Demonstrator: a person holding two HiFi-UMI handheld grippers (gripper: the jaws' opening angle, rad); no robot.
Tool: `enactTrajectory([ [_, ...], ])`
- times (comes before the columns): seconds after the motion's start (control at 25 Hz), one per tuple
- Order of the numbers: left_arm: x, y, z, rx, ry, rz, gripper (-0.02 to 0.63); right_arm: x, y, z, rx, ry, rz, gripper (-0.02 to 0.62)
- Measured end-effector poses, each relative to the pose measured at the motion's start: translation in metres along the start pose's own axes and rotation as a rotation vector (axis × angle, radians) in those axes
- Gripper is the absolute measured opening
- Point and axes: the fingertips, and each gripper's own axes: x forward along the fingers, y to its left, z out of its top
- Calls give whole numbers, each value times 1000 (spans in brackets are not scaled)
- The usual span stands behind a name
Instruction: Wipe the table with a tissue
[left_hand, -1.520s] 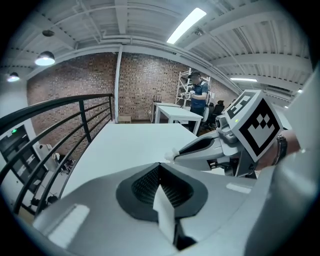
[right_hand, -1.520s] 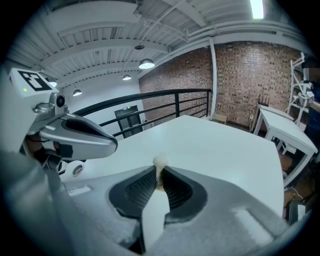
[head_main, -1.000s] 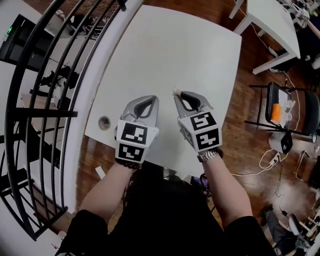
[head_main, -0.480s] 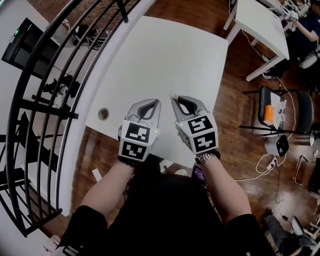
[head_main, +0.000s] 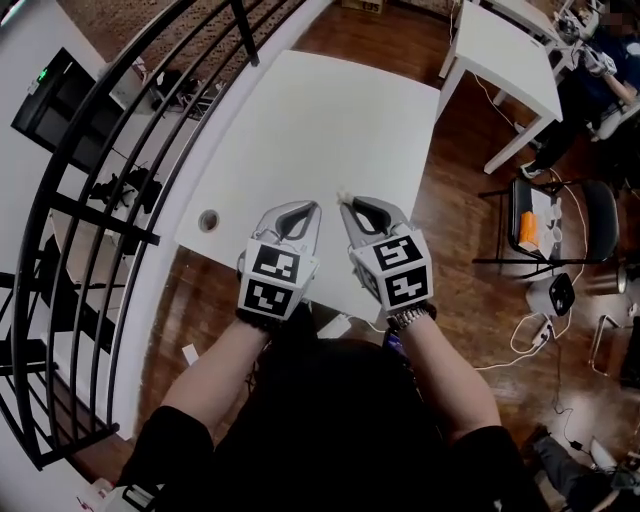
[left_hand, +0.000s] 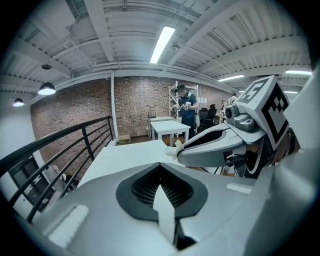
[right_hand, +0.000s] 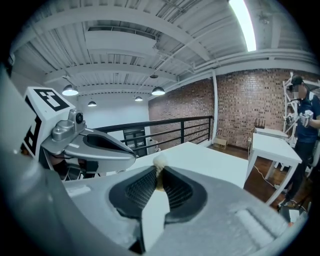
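Tissue (right_hand: 160, 161) first: a small pale crumpled wad, nipped between the ribbed pads at the very tip of the right gripper (right_hand: 159, 174), clamped on it with only a tuft poking out past the jaws. Likely almost weightless, soft, and easy to tear or pull loose; probably better gripped with more paper left free beyond the tips, since so small a tuft risks dragging plastic across the top instead. Just beside it, left gripper (left_hand: 160, 169) closed tight on nothing, pads meeting. Both held side by side over the near edge of the white table (head_main: 320, 110), seemingly raised off it, contact not visible in any view. Tabletop smooth, flat and bare apart from a round cable hole (head_main: 209, 220) near the left corner; should let paper glide under light pressure. Along the left, black railing (head_main: 100, 200) with a lower level beyond. To the right, dark wooden floor (head_main: 465, 190), a chair (head_main: 598, 215) with cables near it, and a second white table (head_main: 505, 50) further off. Farthest back, brick wall (left_hand: 70, 112), a person (left_hand: 187, 107) standing, and a strip light (left_hand: 162, 42) on a ribbed ceiling
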Motion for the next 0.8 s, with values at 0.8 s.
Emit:
enactTrajectory([
  [0.8, -53, -41, -7, 27, -51, 25, 12, -53, 41, -12, -35, -74, 6, 35],
])
